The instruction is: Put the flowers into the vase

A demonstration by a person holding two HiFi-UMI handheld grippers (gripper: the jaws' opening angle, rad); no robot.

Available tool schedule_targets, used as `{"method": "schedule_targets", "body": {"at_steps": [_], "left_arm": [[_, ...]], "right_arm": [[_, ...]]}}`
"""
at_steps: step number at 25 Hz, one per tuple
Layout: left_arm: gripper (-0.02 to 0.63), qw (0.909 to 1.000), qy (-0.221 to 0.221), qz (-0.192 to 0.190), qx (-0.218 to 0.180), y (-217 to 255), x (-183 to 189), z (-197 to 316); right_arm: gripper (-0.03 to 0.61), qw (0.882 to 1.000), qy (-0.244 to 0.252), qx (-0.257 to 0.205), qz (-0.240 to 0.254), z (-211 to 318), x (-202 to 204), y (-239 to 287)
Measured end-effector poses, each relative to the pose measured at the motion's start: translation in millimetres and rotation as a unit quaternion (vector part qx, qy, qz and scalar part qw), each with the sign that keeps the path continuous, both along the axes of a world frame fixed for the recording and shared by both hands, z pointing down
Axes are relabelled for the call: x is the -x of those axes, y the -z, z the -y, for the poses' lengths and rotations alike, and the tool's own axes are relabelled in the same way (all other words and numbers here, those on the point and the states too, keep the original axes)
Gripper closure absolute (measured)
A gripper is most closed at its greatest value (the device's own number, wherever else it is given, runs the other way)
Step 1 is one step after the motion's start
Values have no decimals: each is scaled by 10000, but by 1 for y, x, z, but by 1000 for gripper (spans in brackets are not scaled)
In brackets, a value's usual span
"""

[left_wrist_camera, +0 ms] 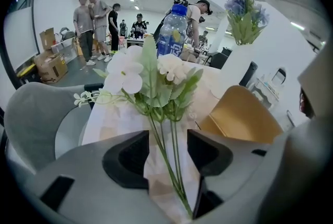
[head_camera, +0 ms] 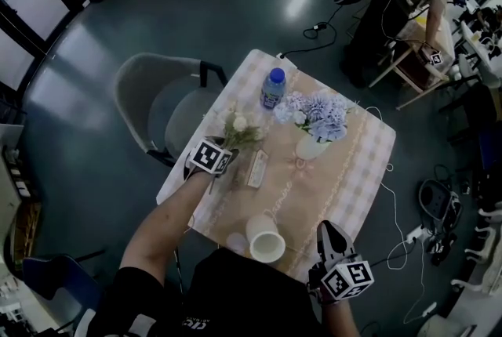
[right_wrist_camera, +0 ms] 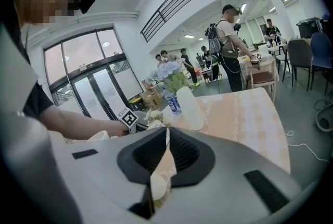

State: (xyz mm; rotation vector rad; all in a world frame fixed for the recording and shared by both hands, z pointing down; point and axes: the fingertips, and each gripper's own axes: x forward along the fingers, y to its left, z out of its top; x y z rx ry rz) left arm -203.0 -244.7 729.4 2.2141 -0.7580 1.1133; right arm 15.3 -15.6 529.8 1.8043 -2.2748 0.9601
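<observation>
The left tool (left_wrist_camera: 167,138) stands open left of the vase (head_camera: 312,146); the white flower sprig (left_wrist_camera: 156,94) has its stems lying loose between the jaws. The right tool (right_wrist_camera: 166,137) is closed on nothing, nearer the person than the vase.

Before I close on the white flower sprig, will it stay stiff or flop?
Probably light: the sprig's thin green stems carry small white blooms. Likely bendy and top-heavy, so heads may droop. They could slip between the open left fingers.
</observation>
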Motion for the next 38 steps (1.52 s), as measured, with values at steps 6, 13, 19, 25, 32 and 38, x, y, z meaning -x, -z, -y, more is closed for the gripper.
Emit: {"method": "schedule_targets", "body": {"at_steps": [6,13,19,25,32,38], "left_arm": [[422,9999,-35,50,81,-5,-4,4],[500,9998,-88,75,134,-8,-5,5],[561,9996,-11,-19,272,-10,-4,3],[591,9997,49,-91,217,-5,-5,4],[597,9995,213,-232,28,9,0,5],[597,9978,468,-431,-159,26,11,2]], "right_arm": [[541,10000,-63,20,8,1,-5,-4],[540,9999,-92,41,20,3,-10,-5],[541,9999,-87,44,28,1,-12,-8],[541,10000,-82,19,23,1,-13,-7],[541,10000,-9,-53,8,-3,-12,-4],[541,9999,107,-127,-20,-9,-9,-2]]}}
